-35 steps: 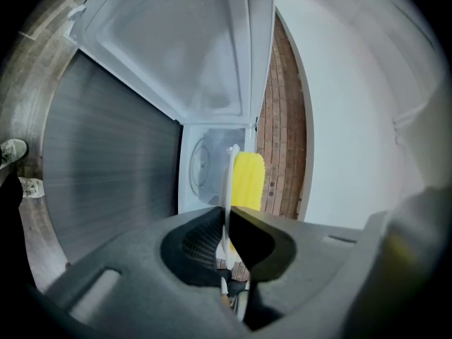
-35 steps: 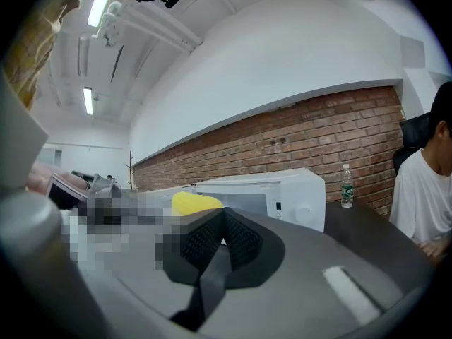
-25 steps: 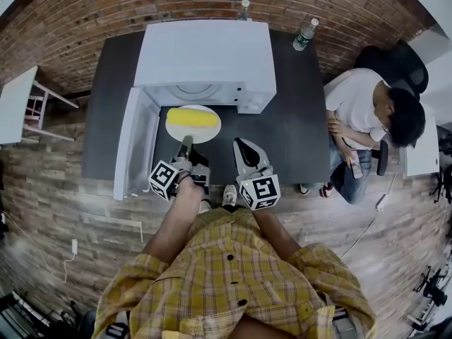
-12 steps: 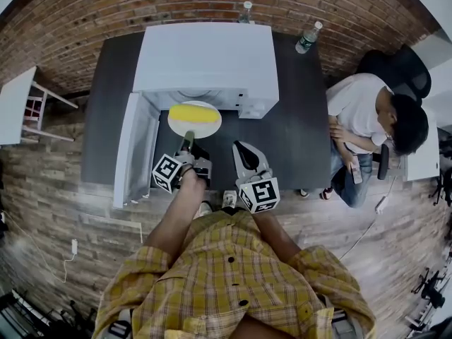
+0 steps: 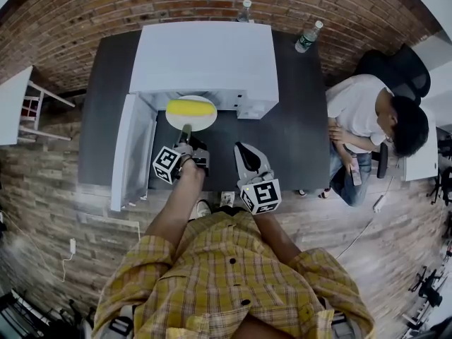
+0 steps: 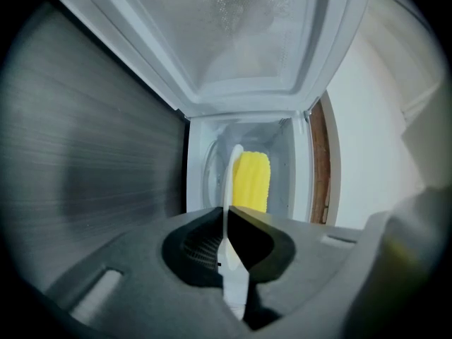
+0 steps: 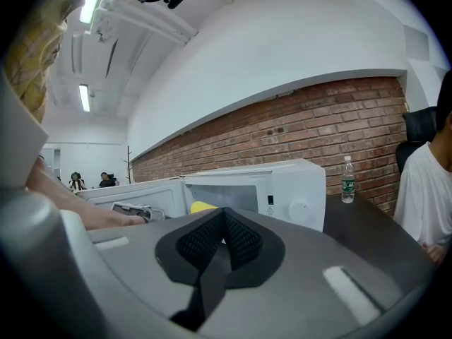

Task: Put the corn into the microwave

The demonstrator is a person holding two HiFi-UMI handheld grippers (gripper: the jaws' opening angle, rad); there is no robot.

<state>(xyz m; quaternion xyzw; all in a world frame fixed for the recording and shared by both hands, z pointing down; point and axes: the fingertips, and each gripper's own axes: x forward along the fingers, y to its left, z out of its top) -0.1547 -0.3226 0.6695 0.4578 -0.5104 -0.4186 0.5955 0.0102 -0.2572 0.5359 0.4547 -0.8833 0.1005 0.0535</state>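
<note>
Nearest of all is the person's yellow plaid shirt [image 5: 233, 274], with both forearms reaching toward the white box-shaped microwave [image 5: 207, 58]. The right gripper [image 5: 241, 149] hangs in front of the microwave's control panel side, over the near edge of the dark table [image 5: 296, 119]. Its own view shows the black ribbed pads [image 7: 240, 242] pressed together with nothing between them [image 7: 224, 214].

The left gripper [image 5: 186, 129] reaches toward the microwave's open mouth. Its jaws have just been closing, and in its own view they are clamped [image 6: 226, 214] on the near rim of the round white plate [image 6: 232, 182], which is seen edge-on. In the head view the plate [image 5: 205, 122] sits right at the microwave's mouth, with its far part at the cavity's threshold. Whether it rests on anything or hangs in the grip cannot be told. The yellow cob of corn [image 5: 191, 107] lies across the plate, parallel to the microwave's front. In the left gripper view the corn [image 6: 251, 182] shows against the cavity's pale interior.

The microwave's white door [image 5: 131, 150] stands swung open at its left side. Behind the microwave, two clear plastic bottles stand against the red brick wall [image 5: 106, 6], one [image 5: 244, 9] at its back edge and one [image 5: 308, 36] off its right rear corner. Well to the microwave's right, beyond the table's end, a seated person in a white top [image 5: 367, 119] is bent forward.
</note>
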